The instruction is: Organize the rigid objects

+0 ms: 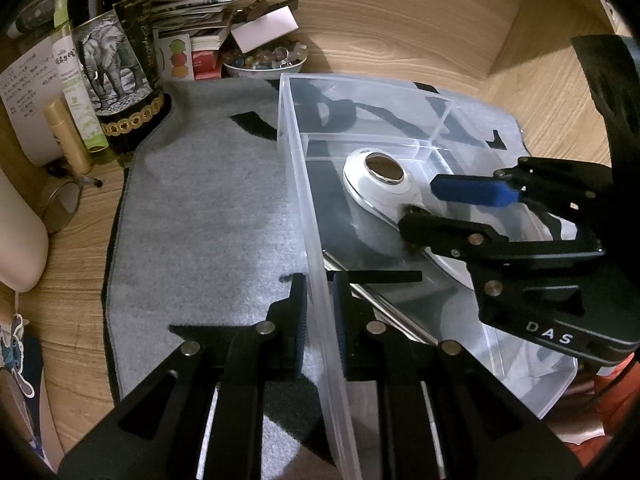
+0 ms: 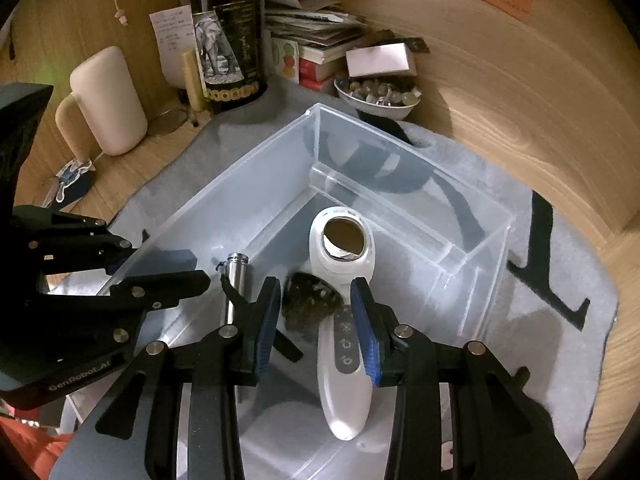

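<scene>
Clear plastic bin [image 2: 276, 184] sits on the grey mat [image 1: 200, 208] on the table. Left tongs [image 1: 320, 320] clamp its near wall, nearly shut, steadying it. White handheld device [image 2: 342, 320], long body with a round metal head, lies flat inside, beside a steel cylinder [image 2: 236, 280]. Right tongs [image 2: 316, 320] stand partly open astride its handle, no pad contact evident. Step judged: placing or releasing. Next: lift clear.
</scene>
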Available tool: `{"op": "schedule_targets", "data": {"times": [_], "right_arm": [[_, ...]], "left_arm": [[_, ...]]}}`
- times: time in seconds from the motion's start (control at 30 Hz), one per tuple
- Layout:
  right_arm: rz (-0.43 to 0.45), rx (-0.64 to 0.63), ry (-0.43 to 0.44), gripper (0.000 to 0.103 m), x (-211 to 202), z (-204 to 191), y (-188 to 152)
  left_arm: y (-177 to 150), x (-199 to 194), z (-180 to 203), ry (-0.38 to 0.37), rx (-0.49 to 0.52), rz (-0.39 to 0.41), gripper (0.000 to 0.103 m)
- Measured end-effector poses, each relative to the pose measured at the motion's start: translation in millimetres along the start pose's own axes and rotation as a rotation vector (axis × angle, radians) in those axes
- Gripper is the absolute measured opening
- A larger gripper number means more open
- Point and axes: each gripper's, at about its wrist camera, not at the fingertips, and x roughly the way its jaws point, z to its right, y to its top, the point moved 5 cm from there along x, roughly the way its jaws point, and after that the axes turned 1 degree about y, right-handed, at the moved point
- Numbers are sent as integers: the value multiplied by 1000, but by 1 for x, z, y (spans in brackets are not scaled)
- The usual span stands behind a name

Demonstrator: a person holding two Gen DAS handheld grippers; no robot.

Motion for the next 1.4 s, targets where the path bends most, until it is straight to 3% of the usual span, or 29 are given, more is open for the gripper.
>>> {"op": "schedule_targets", "data": {"times": [0.27,0.37,0.5,0.63,0.93,1.17,1.4], "right_arm": [[73,25,-32,37,-26,14,7],[120,50,-68,38,-44,28,11],[174,115,-142,48,-69,59,7],[180,185,-211,48,-82,92,-4],[78,293,-317,48,-74,139,-54],[-48,349,-228,48,-33,150,-81],[-110,367,-184,48,-4,158,-90]], "left_arm": [[0,0,0,-1,0,0,14],[0,0,0,-1,0,0,14],[0,0,0,0,1,0,14],[1,0,2,5,9,-4,14],[1,1,2,2,0,-3,14],[1,1,2,7,-2,-4,14],[0,0,1,3,-4,-2,14]]}}
